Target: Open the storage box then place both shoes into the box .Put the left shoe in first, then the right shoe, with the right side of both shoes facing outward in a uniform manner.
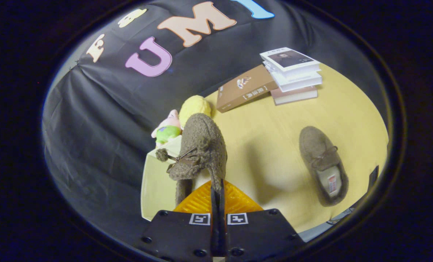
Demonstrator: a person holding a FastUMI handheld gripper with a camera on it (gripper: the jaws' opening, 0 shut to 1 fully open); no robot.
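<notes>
Nearest, gripper (218, 189) with its two fingers pressed close together, pinching the heel rim of a fuzzy grey-brown shoe (201, 153) between them. Two square black-and-white markers (218, 218) on the finger bases, side by side. Gripper tilted downward toward the table, fingers running forward and up into the shoe's collar. Held shoe hanging toe-away from the fingers, lifted clear of the table, its thin brown lace bow and a small pompom showing on the side toward the storage box.

Just under and left of the held shoe, pale cream storage box (154, 185), open, its inner wall bare; shoe hovering over its near right corner, not resting inside as far as can be told. Ribbed orange surface (234, 202) just behind the fingertips, beneath the shoe's heel.

Right of the fingers and well apart, second matching shoe (322, 164) lying flat on the yellow wooden table (271, 153), sole down, opening toward the viewer, a small label inside too small to read.

Beyond the box, against the black cloth wall, a small plush toy (167, 130) in pink and green, and touching it a round yellow plush (195, 106).

Farthest, a brown book (245, 91) lying flat, writing on its spine too small to make out, and just right of it a stack of three books (292, 74), top cover white with a dark picture
</notes>
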